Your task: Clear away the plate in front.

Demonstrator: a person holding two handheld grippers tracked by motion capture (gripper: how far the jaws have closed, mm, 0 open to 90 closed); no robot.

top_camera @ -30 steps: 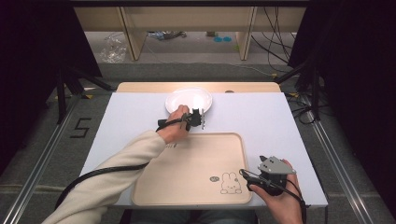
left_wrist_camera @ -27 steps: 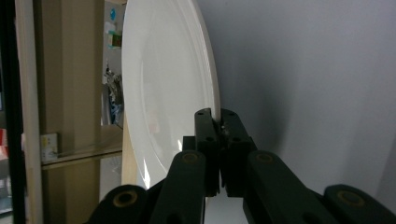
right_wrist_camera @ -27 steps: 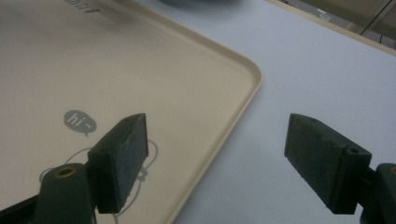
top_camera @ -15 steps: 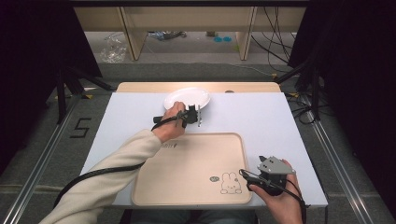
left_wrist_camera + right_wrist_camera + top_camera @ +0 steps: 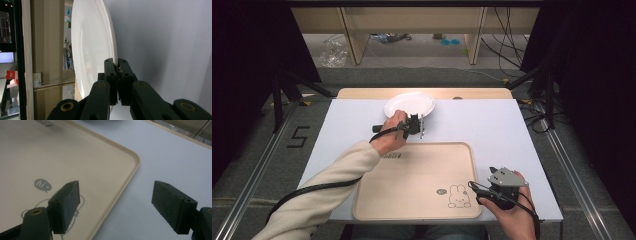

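Observation:
A white plate [image 5: 409, 103] lies at the far middle of the white table [image 5: 492, 130]. My left gripper [image 5: 418, 120] reaches in from the near side and is shut on the plate's near rim. In the left gripper view the plate [image 5: 92, 47] stands on edge, and the left gripper [image 5: 117, 68] pinches its rim. A beige tray [image 5: 412, 177] with a rabbit drawing lies at the front. My right gripper [image 5: 474, 190] rests by the tray's front right corner. It stands open [image 5: 116, 195], astride the tray's edge [image 5: 125, 180], with nothing between the jaws.
A wooden board [image 5: 362, 93] runs along the table's far edge behind the plate. Wooden furniture legs [image 5: 354, 35] and cables [image 5: 507, 30] are on the floor beyond. A metal rail [image 5: 257, 175] lies left of the table.
The left gripper and the plate rim it holds have shifted slightly left and farther away. The right gripper has stayed in place.

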